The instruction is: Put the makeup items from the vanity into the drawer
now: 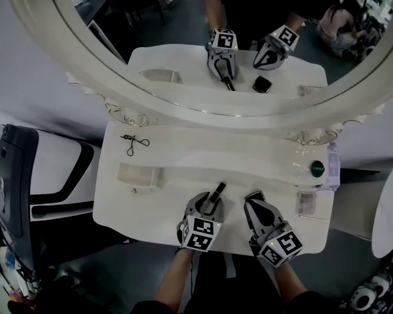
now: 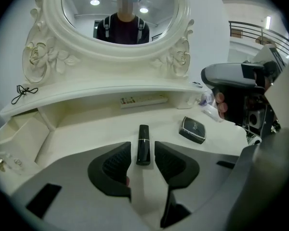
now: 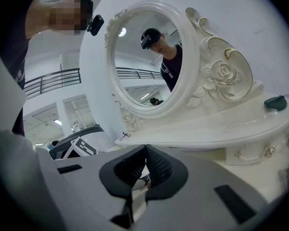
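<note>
- Glossy black lipstick tube point(image 2: 143, 145) lies flat on the white vanity top point(image 1: 183, 175), lengthwise between the jaws of the left gripper point(image 2: 143, 148).
- Left gripper: jaws spread wide, a gap showing on each side of the tube; pads not pressing it.
- Flat square black compact point(image 2: 192, 129) rests on the top just right of the tube, apart from it.
- Right gripper point(image 3: 144, 150): jaws closed tip to tip, held beside the compact.
- White open-topped compartment point(image 1: 139, 175) sits at the left of the top.
- Raised shelf behind carries a small black wire tool point(image 1: 135, 142) at left and a green-capped clear bottle point(image 1: 318, 169) at right.
- Oval mirror in an ornate white frame point(image 1: 183, 100) stands behind.
</note>
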A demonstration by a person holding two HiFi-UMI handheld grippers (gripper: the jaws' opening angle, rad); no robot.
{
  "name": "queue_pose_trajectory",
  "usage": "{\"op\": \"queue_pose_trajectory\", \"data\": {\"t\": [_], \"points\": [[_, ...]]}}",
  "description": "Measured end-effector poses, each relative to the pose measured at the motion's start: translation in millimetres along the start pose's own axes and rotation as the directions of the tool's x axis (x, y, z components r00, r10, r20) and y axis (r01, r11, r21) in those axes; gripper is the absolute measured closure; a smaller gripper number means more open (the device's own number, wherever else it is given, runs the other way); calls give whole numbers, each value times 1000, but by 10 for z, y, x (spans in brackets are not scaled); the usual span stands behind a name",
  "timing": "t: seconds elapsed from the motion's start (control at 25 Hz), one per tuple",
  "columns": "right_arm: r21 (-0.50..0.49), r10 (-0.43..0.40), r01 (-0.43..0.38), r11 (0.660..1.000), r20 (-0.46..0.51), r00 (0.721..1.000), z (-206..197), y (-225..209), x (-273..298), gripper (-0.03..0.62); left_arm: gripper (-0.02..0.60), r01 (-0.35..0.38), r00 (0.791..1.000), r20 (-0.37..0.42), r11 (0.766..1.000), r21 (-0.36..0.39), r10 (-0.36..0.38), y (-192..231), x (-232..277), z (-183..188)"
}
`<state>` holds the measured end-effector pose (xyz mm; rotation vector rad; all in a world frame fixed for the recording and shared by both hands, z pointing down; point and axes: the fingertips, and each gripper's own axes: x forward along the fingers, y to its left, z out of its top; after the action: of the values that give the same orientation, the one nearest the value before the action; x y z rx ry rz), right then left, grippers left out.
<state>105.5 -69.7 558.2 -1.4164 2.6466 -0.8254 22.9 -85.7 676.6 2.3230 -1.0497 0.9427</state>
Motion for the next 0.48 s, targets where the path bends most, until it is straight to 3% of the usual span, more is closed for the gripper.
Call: {"op": "queue_pose_trajectory", "data": {"t": [0.24, 0.48], "points": [[9, -12, 12, 1000, -11, 1000, -48, -103, -1, 569, 437, -19, 997, -71, 1000, 23, 20, 47, 133, -87], [16, -14, 14, 1000, -19, 1000, -60, -147, 10, 569, 456, -30, 996, -81, 1000, 10, 30, 84, 148, -102]]}}
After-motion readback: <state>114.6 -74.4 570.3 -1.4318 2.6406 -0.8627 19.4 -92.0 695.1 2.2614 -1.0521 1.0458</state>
